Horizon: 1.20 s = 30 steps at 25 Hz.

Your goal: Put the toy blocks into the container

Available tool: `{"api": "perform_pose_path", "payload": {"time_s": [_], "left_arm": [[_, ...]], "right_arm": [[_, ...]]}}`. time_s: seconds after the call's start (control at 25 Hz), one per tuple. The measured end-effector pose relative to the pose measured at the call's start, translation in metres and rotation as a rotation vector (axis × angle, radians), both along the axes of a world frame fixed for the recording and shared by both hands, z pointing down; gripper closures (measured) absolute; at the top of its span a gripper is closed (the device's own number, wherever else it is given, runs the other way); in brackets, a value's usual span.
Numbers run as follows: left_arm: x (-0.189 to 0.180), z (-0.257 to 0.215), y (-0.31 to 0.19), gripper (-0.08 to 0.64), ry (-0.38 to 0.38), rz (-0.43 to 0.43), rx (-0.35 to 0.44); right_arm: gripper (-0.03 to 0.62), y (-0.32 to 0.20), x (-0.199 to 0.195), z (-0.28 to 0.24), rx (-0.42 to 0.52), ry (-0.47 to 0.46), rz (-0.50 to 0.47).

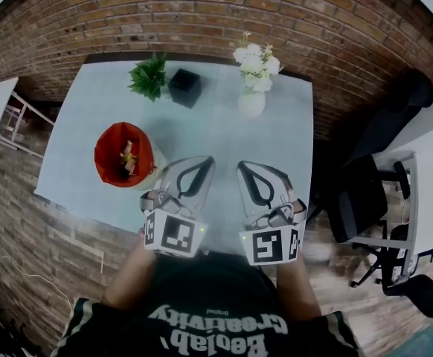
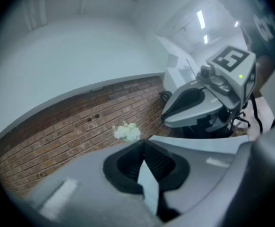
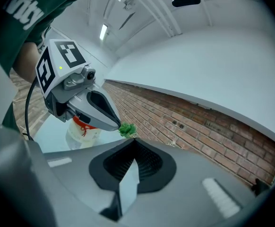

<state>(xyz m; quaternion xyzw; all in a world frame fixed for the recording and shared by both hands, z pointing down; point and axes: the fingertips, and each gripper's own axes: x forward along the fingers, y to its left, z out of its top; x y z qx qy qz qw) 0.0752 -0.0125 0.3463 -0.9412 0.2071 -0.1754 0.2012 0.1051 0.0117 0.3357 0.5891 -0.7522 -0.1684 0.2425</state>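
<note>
Both were shut on nothing: left claw (image 1: 200, 162) and right claw (image 1: 248, 167) side by side over the desk (image 1: 224, 129). Red container (image 1: 102, 152) sat just left of them, toy blocks (image 1: 127, 157) inside, I think.

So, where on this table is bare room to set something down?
The middle of the table is bare, from the black box and vase forward to the near edge. The right side in front of the vase is free too. Crowded: left front, by the red container, and the back row.
</note>
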Motion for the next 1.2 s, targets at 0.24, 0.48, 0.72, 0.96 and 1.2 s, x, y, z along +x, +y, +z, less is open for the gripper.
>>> {"api": "perform_pose_path", "payload": {"time_s": [0.24,0.48,0.72,0.96,1.2], "left_arm": [[0.012,-0.001,0.009,0.56,-0.003,0.007,0.01],[0.017,-0.003,0.013,0.56,-0.005,0.009,0.014],[0.02,-0.003,0.012,0.56,-0.006,0.011,0.016],[0.023,-0.001,0.012,0.56,-0.01,0.013,0.016],[0.022,-0.001,0.009,0.56,-0.012,0.011,0.016]], "right_arm": [[0.584,0.009,0.011,0.001,-0.003,0.024,0.006],[0.584,0.01,0.013,0.001,-0.006,0.035,-0.002],[0.584,0.009,0.015,0.001,-0.005,0.036,-0.004],[0.584,0.007,0.017,0.002,-0.005,0.038,-0.006],[0.584,0.006,0.017,0.002,-0.008,0.037,-0.007]]}}
